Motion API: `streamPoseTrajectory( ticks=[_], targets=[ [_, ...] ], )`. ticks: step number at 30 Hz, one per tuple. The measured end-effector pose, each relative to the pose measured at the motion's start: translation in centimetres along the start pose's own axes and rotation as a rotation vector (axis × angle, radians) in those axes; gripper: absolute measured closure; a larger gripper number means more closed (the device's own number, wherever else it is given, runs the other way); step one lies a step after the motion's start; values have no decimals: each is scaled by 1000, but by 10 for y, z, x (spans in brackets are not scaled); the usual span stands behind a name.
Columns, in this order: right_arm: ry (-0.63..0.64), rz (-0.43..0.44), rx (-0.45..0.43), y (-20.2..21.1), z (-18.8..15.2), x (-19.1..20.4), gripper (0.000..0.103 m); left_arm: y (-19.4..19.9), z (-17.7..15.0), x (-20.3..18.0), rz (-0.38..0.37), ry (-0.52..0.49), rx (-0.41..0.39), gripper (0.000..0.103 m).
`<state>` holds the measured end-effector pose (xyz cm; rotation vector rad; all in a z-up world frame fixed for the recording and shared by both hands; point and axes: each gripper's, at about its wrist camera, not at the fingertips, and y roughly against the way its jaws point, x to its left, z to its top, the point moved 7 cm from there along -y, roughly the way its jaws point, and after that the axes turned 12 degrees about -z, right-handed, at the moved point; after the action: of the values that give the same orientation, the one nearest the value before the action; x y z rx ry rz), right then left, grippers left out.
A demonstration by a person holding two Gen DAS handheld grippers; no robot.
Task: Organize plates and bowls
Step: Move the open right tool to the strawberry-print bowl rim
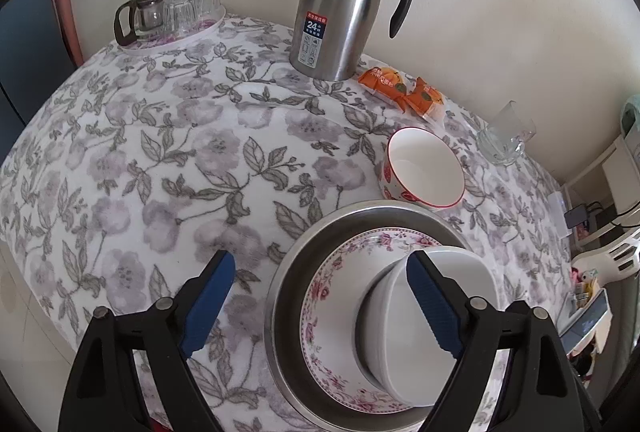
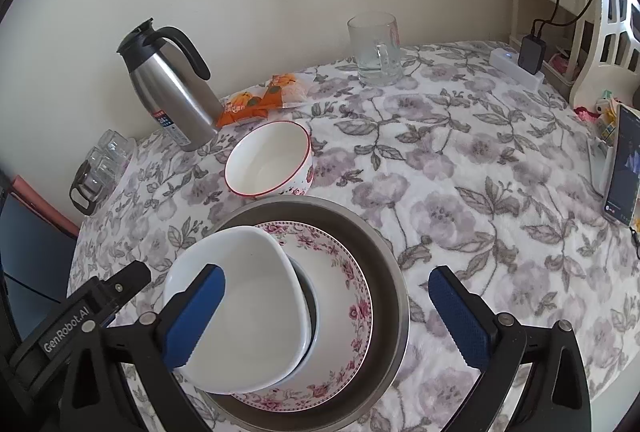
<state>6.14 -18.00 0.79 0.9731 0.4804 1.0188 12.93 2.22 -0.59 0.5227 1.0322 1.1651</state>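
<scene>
White square ceramic bowl (image 2: 240, 296), nested on floral plate (image 2: 344, 296) in steel basin (image 2: 384, 264), under both wide-open, empty claws (image 1: 320, 308) (image 2: 328, 316). Stacking step just released; next: red-rimmed bowl (image 2: 272, 160), beyond claws.

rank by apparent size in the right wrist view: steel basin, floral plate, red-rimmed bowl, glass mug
1. steel basin
2. floral plate
3. red-rimmed bowl
4. glass mug, though it stands farthest away, so its rank is unsure

Left claw (image 1: 320, 306): spread wide, nothing gripped
Stack: white bowl (image 1: 400, 344) on floral plate (image 1: 328, 312) in steel basin (image 1: 288, 296)
Bench (image 1: 160, 152): floral cloth
</scene>
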Motion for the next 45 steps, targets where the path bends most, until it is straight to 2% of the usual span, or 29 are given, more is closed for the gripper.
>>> streamPoseTrajectory(
  ticks=[2, 3, 17, 22, 26, 34, 39, 45],
  targets=[
    [-3, 3, -4, 0, 0, -1, 0, 1, 1, 1, 15, -8, -7, 3],
    [-5, 4, -7, 0, 1, -1, 0, 2, 2, 1, 20, -11, -16, 2],
    [-68, 37, -83, -2, 22, -17, 0, 2, 24, 16, 59, -4, -101, 2],
    [-78, 37, -92, -8, 29, -21, 0, -1, 38, 18, 72, -39, -131, 2],
    [-77, 55, -77, -16, 34, -22, 0, -9, 46, 23, 65, -41, -123, 2],
    [-146, 91, -45, -33, 45, -29, 0, -26, 61, 24, -24, -22, -60, 2],
    [-144, 122, -34, -46, 51, -23, 0, -38, 68, 21, -68, -1, -52, 2],
    [-52, 114, -35, -63, 59, -4, 1, -61, 77, 8, -98, -42, -20, 2]
  ],
)
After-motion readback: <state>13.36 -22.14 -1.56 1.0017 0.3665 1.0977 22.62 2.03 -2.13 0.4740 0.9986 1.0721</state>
